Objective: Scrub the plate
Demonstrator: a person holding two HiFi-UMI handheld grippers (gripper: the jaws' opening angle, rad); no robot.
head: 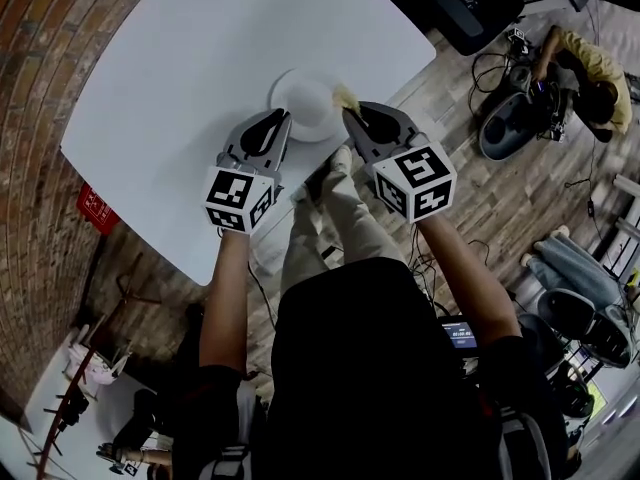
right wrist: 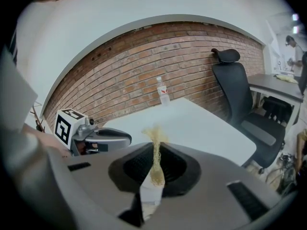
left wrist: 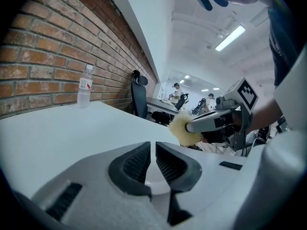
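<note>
Sponge thin in right claw (left gripper view: fluffy).

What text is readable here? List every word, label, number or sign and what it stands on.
None reads clearly.
Water bottle label: too small.
Red sign near the brick wall: blurred.
Small screen: digits blurred.
Marker cubes: patterns only, no words.
</note>
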